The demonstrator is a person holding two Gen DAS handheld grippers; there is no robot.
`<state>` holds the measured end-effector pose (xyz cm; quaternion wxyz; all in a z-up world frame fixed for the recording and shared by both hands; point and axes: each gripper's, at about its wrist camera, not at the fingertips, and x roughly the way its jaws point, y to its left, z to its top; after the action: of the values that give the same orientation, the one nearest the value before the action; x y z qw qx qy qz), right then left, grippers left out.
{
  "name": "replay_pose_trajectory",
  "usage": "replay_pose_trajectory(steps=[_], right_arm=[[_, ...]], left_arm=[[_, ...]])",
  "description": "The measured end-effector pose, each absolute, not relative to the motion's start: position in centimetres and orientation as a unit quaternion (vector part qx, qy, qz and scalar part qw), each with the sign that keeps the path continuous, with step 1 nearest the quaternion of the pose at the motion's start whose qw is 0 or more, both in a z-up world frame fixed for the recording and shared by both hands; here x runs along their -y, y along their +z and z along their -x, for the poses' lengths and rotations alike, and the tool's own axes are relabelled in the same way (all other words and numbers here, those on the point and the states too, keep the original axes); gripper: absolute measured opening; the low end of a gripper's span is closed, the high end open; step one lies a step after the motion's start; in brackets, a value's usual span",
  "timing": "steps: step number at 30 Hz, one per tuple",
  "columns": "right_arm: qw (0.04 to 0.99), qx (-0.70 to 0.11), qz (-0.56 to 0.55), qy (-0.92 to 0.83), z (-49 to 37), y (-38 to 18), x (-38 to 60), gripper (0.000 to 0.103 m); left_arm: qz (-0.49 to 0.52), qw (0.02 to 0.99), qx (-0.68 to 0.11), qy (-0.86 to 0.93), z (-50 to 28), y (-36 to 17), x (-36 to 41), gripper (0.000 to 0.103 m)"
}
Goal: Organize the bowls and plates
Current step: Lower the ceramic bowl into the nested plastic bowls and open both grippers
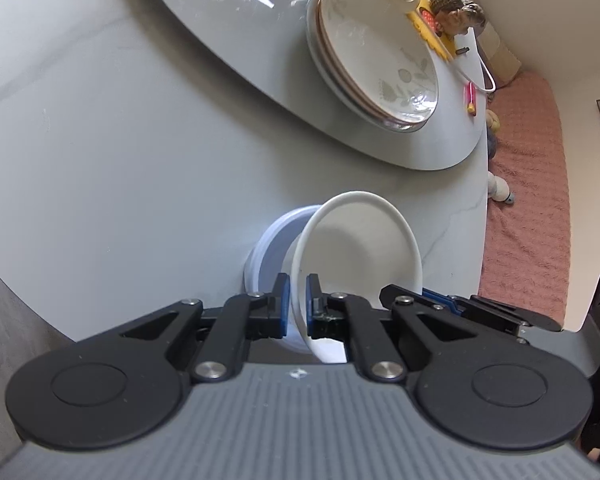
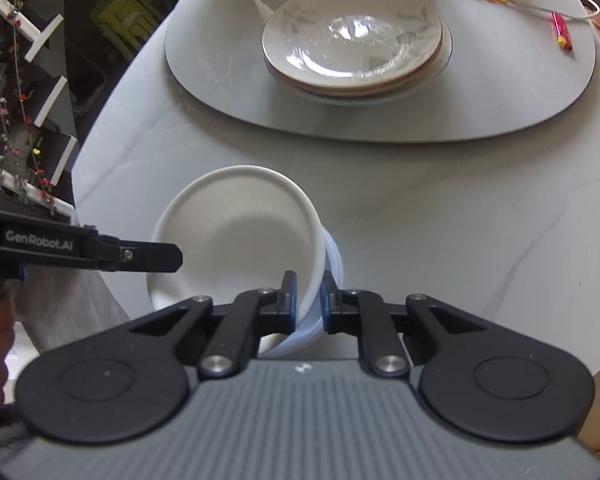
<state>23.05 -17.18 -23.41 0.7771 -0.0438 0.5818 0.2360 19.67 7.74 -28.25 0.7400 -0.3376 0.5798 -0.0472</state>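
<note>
White porcelain fills both views: we hold one white bowl (image 1: 360,248) by opposite walls. Our left gripper (image 1: 298,304) is clamped on its rim at one side, and our right gripper (image 2: 310,300) pinches the far wall. The bowl seems to sit over a second bluish-white bowl (image 1: 268,248), though we cannot tell whether they touch. They are above the grey table (image 2: 440,208). At twelve o'clock in the right wrist view, the stack of plates (image 2: 352,40) rests on the grey turntable (image 2: 228,92), with a red pen (image 2: 562,32) at two o'clock.
</note>
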Motion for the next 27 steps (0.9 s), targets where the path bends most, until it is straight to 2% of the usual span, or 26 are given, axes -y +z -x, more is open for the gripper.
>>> replay_pose_trajectory(steps=[12,14,16,18,19,27], right_arm=[[0.773,-0.597,0.037,0.213,-22.5,-24.5,17.7,0.016],[0.776,-0.595,0.026,0.209,-22.6,-24.3,18.0,0.016],[0.778,-0.594,0.016,0.206,-22.7,-24.3,18.1,0.028],[0.778,-0.593,0.009,0.208,-22.7,-24.2,18.3,0.041],[0.778,-0.593,0.007,0.207,-22.8,-24.3,18.4,0.045],[0.765,-0.615,-0.03,0.191,-23.4,-25.6,19.1,0.045]], left_arm=[[0.338,0.726,-0.596,-0.055,-20.6,-29.5,-6.6,0.008],[0.34,0.725,-0.596,-0.061,-20.4,-29.5,-6.7,0.013],[0.336,0.724,-0.599,-0.06,-20.3,-29.5,-6.7,0.036],[0.325,0.733,-0.595,-0.055,-20.1,-29.2,-6.6,0.048],[0.326,0.735,-0.592,-0.057,-19.9,-29.1,-6.7,0.05],[0.349,0.731,-0.585,-0.053,-20.1,-30.4,-7.2,0.051]])
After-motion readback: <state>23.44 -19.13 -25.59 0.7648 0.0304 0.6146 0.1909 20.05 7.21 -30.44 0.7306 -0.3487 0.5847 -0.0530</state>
